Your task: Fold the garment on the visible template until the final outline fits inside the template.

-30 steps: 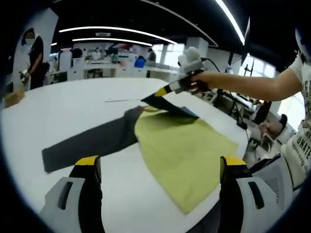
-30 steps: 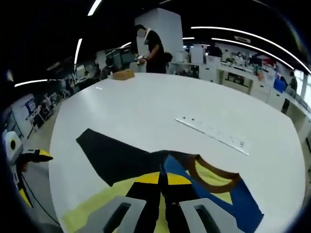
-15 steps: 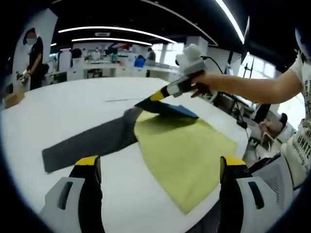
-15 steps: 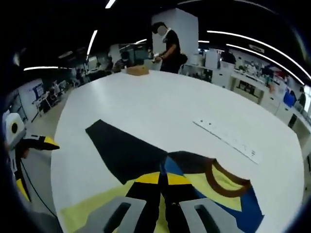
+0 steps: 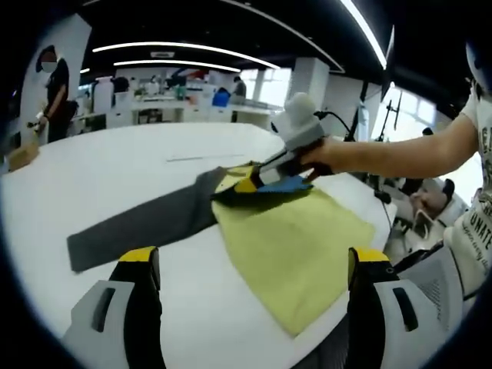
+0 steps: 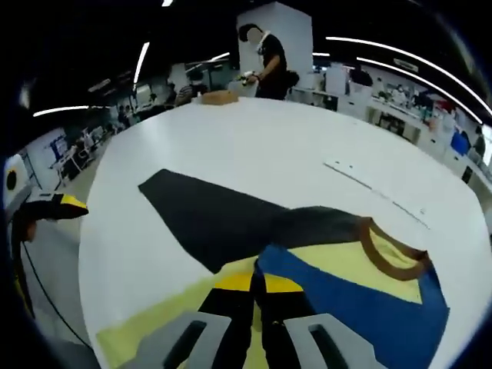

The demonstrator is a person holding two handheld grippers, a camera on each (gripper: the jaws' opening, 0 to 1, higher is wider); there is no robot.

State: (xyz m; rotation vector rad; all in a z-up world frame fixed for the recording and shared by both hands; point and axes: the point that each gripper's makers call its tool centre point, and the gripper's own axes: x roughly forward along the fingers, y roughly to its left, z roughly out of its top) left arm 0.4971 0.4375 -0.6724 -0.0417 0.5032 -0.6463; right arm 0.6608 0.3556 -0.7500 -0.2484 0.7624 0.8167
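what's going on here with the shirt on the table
A person is folding a yellow garment on a white table with two handheld grippers. The right gripper is shut on the blue sleeve, carrying it inward over the yellow body. The dark sleeve lies spread flat to the other side. The left gripper hangs open above the near edge, holding nothing. The fold is not finished.

Yellow garment point(image 6: 338, 261) with blue panel, brown collar, dark grey sleeve.

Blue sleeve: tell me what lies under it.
The blue sleeve lies folded over the yellow shirt body; right gripper pinches its edge. The fabric beneath the fold is covered.
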